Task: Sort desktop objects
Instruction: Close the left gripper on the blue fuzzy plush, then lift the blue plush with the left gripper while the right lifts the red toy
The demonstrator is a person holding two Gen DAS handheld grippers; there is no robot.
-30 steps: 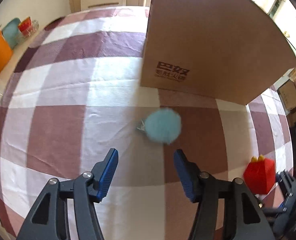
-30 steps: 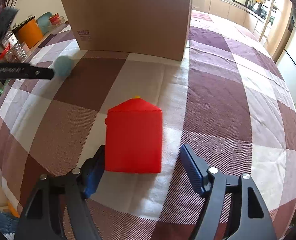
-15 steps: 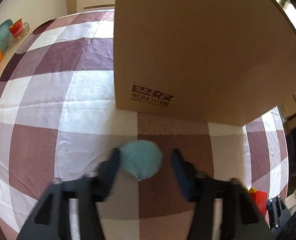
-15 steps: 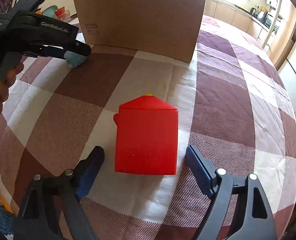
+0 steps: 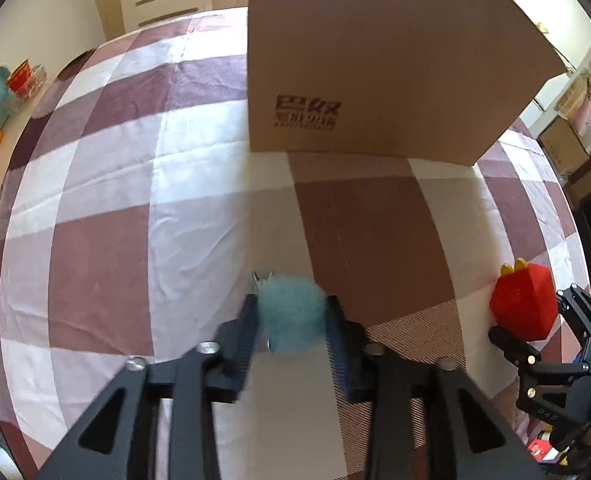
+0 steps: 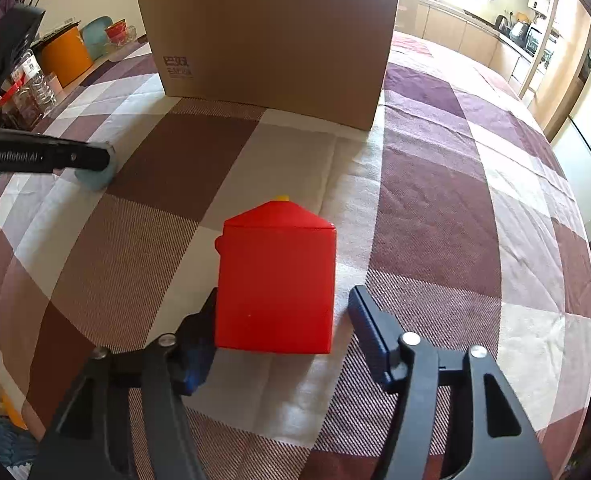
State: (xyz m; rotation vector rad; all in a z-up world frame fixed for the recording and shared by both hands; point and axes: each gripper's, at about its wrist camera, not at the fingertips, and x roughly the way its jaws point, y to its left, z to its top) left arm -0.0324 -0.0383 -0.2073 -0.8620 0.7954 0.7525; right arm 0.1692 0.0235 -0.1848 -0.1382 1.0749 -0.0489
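The fluffy teal pom-pom (image 5: 290, 312) sits low in the centre of the left wrist view, pinched between the two blue pads of the left gripper (image 5: 293, 320); both pads press into its fur, so the jaws are closed on it at about the ball's width. A small metal clasp (image 5: 261, 278) sticks out at its upper left. In the right wrist view the same ball shows as a pale teal patch at the left edge, mostly hidden behind the black finger marked "GenRobot AI". Whether it is lifted off the cloth cannot be told.

The red house-shaped toy (image 6: 276, 276) stands upright in the lower centre of the right wrist view, a yellow tip peeking over its roof. The right gripper (image 6: 283, 320) straddles it with jaws wide apart: the left pad is just beside or touching the toy's lower left corner, while the right pad stands clear of its right side. In the left wrist view this toy appears at the right edge, with the right gripper's black frame below it.

Everything rests on a checked maroon-and-white tablecloth (image 6: 447, 208). A large cardboard box (image 5: 379, 80) with dark printed characters fills the upper part of both views. Orange, teal and red containers (image 6: 79, 46) sit in the upper left of the right wrist view.
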